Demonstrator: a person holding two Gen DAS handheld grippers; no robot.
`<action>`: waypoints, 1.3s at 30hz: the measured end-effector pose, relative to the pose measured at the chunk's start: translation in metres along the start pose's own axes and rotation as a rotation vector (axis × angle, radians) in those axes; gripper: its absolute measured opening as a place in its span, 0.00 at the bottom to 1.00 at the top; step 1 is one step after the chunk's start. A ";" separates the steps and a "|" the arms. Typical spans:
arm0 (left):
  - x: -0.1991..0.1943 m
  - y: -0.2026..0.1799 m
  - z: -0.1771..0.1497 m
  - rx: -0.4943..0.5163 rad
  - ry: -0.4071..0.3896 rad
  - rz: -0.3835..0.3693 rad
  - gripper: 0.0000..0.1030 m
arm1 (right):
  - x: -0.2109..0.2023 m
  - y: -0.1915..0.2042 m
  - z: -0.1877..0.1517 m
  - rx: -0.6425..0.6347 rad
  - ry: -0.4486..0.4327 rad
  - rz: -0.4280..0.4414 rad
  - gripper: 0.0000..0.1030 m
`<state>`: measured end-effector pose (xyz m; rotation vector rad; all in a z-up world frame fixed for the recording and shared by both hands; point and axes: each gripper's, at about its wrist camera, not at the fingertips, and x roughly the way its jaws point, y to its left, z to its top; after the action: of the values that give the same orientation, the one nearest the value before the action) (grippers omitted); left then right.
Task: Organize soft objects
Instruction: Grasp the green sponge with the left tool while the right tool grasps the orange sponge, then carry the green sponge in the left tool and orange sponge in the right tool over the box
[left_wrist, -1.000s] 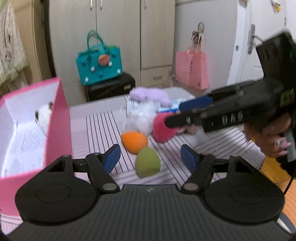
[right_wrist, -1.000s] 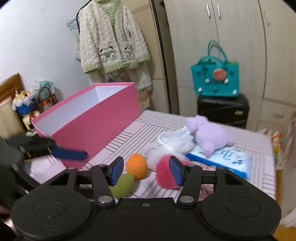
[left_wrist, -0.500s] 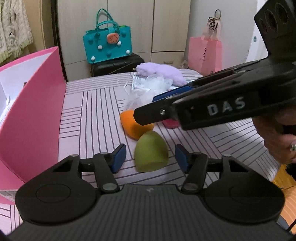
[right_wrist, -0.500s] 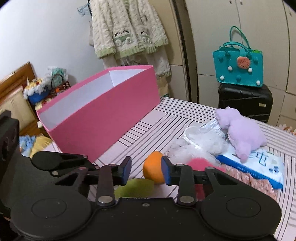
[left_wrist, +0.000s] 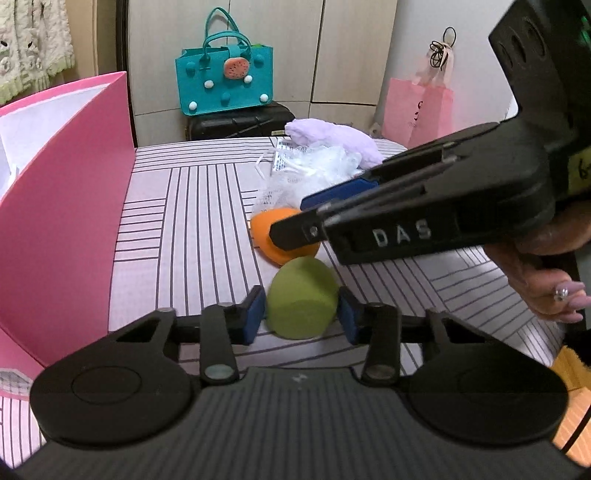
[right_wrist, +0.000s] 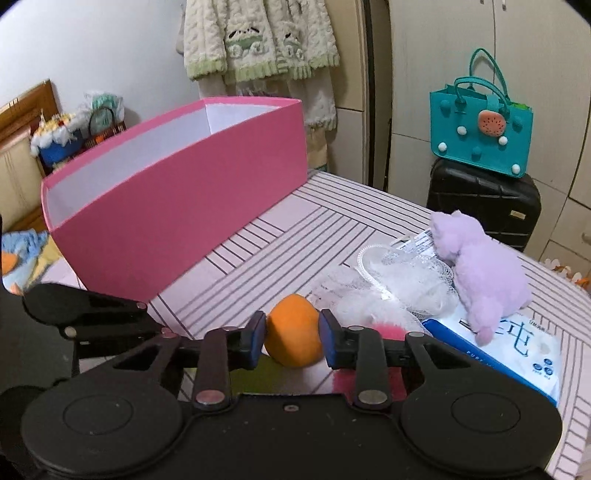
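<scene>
Here the left gripper clamps the green sponge and the right gripper clamps the orange sponge, both beside the pink box

Probably a home bedroom: wardrobe, hanging cardigan, suitcase.

Left gripper low over the table, level, blue pads closed in on both sides of a green sponge, touching or nearly so. Right gripper level beside it, pads pressed against the flanks of an orange sponge. From the left wrist view, right gripper body crossing in from the right, fingers pointing left, tips at the orange sponge. Right hand wrapped under the handle; ring on one finger.
</scene>
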<state>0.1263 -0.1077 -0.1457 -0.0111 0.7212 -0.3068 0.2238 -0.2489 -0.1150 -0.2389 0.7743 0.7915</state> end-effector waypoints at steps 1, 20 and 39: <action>0.000 0.001 0.000 -0.005 -0.002 -0.005 0.37 | 0.001 0.002 0.001 -0.009 0.008 -0.010 0.38; -0.037 0.005 -0.002 -0.002 -0.020 -0.045 0.35 | -0.027 0.018 -0.003 0.032 -0.021 -0.061 0.34; -0.066 0.023 -0.013 0.052 0.190 -0.133 0.35 | -0.054 0.044 -0.027 0.105 0.040 -0.024 0.34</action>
<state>0.0775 -0.0662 -0.1155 0.0196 0.9024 -0.4579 0.1539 -0.2604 -0.0924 -0.1696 0.8467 0.7229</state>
